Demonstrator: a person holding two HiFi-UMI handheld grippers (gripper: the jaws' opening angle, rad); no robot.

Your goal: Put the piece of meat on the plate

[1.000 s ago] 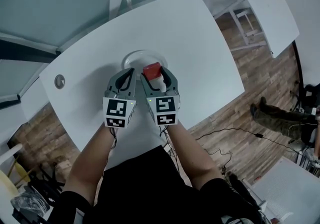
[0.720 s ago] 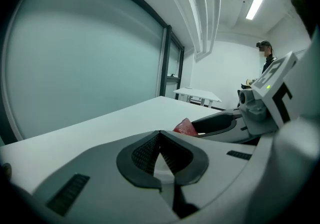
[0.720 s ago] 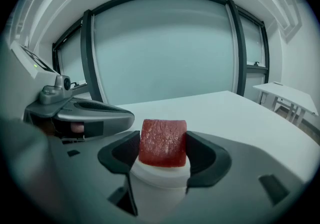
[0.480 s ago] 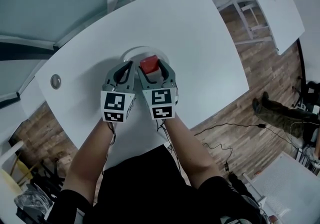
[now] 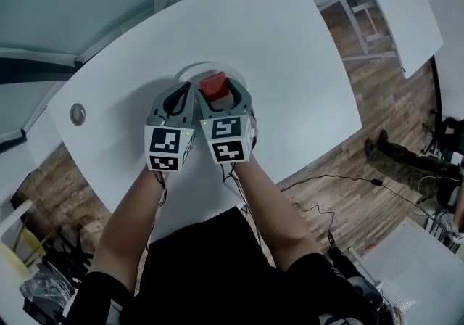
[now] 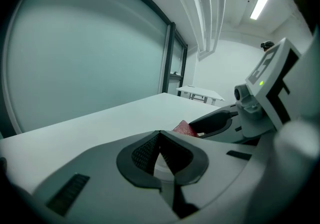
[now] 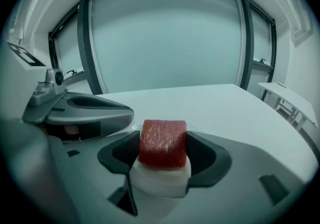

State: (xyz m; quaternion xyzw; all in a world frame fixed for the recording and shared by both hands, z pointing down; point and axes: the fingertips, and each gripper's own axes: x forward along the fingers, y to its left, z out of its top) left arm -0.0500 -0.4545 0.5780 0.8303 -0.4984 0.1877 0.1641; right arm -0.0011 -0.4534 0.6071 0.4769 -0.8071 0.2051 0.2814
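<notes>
We carried the piece of meat [image 5: 213, 86], pinched in the right gripper [image 5: 220, 91], further in over the plate [image 5: 196, 68], from its near edge toward its middle. We brought the left gripper [image 5: 187, 93] forward beside it, closed tips reaching over the plate's left part. Our two grippers drew closer together above the plate, covering more of it until only its far rim showed.

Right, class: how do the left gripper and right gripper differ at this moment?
Load: the left gripper is empty; the right gripper holds the piece of meat. Jaws: the left gripper's meet; the right gripper's are apart around the meat. Both sit side by side at the plate.
</notes>
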